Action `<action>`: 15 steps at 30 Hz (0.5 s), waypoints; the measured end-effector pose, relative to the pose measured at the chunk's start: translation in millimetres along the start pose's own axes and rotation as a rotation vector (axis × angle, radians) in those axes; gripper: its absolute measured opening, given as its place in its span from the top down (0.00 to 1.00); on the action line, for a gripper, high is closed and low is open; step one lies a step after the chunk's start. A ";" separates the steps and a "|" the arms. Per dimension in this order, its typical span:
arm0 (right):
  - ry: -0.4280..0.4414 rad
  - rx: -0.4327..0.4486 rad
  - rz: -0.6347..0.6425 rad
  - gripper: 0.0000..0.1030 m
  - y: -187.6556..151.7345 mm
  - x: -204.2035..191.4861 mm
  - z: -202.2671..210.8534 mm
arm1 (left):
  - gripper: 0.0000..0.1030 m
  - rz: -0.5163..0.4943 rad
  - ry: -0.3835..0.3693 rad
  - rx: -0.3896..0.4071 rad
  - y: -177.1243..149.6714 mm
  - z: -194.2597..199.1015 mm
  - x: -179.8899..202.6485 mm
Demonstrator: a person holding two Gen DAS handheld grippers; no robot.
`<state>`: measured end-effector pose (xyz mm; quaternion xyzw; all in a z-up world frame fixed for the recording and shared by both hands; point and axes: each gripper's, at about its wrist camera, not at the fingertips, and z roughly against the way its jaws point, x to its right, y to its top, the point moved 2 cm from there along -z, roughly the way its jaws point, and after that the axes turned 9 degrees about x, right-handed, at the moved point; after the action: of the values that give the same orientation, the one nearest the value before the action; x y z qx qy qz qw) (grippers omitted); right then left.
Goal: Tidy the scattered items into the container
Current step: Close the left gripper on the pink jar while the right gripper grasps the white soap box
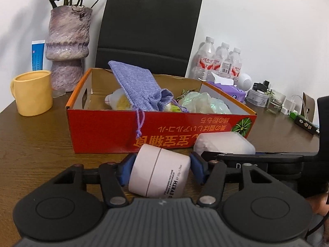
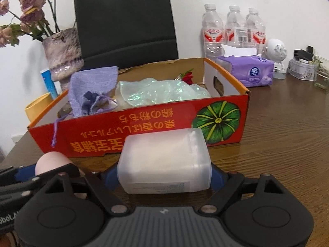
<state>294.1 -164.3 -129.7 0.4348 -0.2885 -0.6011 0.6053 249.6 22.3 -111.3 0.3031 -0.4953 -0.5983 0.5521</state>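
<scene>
A pink cosmetic jar (image 1: 160, 175) lies on its side on the wooden table, just in front of the red cardboard box (image 1: 102, 129). My left gripper (image 1: 161, 164) is shut on it, one blue pad against each end. Right beside it, a frosted white plastic case (image 2: 164, 162) sits between the blue pads of my right gripper (image 2: 164, 173), which press on its two sides. The box (image 2: 144, 123) holds a purple drawstring pouch (image 1: 139, 88), a shimmery plastic bag (image 2: 156, 92) and a plush toy (image 1: 119, 103). The pouch's cord hangs over the front wall.
A yellow mug (image 1: 33, 92) and a purple vase (image 1: 67, 47) stand left of the box, with a black paper bag (image 1: 150, 26) behind it. Water bottles (image 2: 234, 26), a tissue pack (image 2: 250, 72), a white speaker (image 2: 277, 51) and small clutter sit at the back right.
</scene>
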 end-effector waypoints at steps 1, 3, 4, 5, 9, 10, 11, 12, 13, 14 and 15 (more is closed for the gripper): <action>0.008 -0.002 0.002 0.19 -0.3 -0.5 0.2 | 0.43 0.004 -0.001 0.000 0.0 0.6 -0.7; 0.011 -0.006 0.014 0.19 -0.4 -3.0 1.0 | 0.43 0.002 0.001 0.000 0.0 1.0 -0.3; 0.014 -0.008 0.018 0.19 -0.5 -3.8 1.2 | 0.43 0.000 0.002 0.000 -0.1 1.0 0.1; 0.018 -0.009 0.022 0.19 -0.6 -4.6 1.5 | 0.43 -0.001 0.003 0.000 -0.1 1.1 0.2; 0.020 -0.011 0.026 0.19 -0.8 -5.7 2.5 | 0.43 -0.006 0.005 -0.001 -0.4 1.4 0.9; 0.020 -0.011 0.026 0.19 -0.8 -5.5 2.5 | 0.43 -0.008 0.005 -0.002 -0.5 1.4 1.2; 0.020 -0.011 0.026 0.19 -0.8 -5.4 2.5 | 0.44 -0.015 0.007 -0.006 -0.8 1.3 2.1; 0.020 -0.011 0.027 0.19 -0.7 -5.3 2.4 | 0.45 -0.027 0.011 -0.014 -1.4 1.1 3.7; 0.020 -0.011 0.027 0.19 -0.7 -5.2 2.3 | 0.49 -0.039 0.015 -0.021 -1.9 1.0 5.2; 0.020 -0.011 0.028 0.19 -0.6 -5.1 2.2 | 0.49 -0.051 0.015 -0.027 -2.4 0.7 6.8; 0.019 -0.011 0.029 0.19 -0.8 -5.4 2.2 | 0.49 -0.059 0.013 -0.029 -2.7 0.5 8.3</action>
<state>291.3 -159.4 -128.4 0.4327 -0.2858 -0.5896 0.6192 246.5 14.2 -112.1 0.3134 -0.4739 -0.6195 0.5417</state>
